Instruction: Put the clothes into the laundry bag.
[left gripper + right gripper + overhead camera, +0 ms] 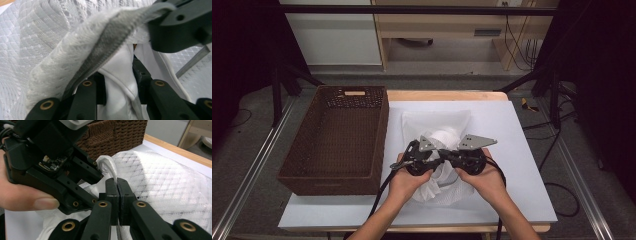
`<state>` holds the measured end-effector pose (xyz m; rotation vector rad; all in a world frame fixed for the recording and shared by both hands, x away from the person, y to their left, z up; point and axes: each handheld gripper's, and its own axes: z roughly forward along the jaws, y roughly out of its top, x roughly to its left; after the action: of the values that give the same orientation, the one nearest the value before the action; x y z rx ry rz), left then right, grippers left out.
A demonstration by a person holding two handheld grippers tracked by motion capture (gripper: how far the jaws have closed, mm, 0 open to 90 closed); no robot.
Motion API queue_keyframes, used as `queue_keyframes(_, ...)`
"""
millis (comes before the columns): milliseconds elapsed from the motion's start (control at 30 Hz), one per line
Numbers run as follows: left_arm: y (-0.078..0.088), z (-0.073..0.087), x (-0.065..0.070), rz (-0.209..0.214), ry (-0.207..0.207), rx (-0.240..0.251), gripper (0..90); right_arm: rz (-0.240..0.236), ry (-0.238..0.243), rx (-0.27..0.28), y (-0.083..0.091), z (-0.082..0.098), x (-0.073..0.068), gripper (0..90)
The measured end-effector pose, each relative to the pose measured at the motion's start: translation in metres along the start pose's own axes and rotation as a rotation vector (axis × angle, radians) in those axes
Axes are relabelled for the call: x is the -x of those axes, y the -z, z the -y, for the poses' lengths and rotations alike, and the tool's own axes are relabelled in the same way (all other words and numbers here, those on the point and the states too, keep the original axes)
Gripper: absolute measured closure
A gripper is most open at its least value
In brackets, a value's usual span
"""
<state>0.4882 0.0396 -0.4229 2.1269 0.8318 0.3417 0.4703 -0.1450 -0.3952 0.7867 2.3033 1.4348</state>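
Observation:
A white mesh bag (437,121) lies on the white table cover, its near end bunched up between my two hands. My right gripper (117,182) is shut on the bag's grey zipper edge (110,168) and holds it up. In the left gripper view that edge (107,42) arches over my left gripper (118,75). This gripper's jaws are closed on a fold of smooth white garment (120,65) at the bag's mouth. In the high view the left gripper (434,159) and right gripper (453,157) nearly touch, tips toward each other. How far the garment reaches into the bag is hidden.
A deep brown wicker basket (337,140) stands at the left, close beside the bag. The white cover (517,150) has bare room to the right. Cables trail from both grippers toward the near edge. Shelving and floor lie beyond the table.

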Motion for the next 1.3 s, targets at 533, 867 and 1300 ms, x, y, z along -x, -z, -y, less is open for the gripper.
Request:
queue_keyframes(533,-0.020,0.005,-0.009,-0.031,-0.007,0.013,69.3,0.002,0.001,-0.004,0.001,0.005,0.001,89.0)
queue_keyframes(867,-0.029,0.009,-0.011,-0.027,-0.029,0.027,68.9,0.025,-0.010,0.006,-0.001,0.014,0.003,89.1)
queue_keyframes(1300,-0.038,0.011,-0.009,-0.055,-0.050,0.024,66.5,0.037,-0.016,0.008,-0.002,0.017,0.005,89.1)
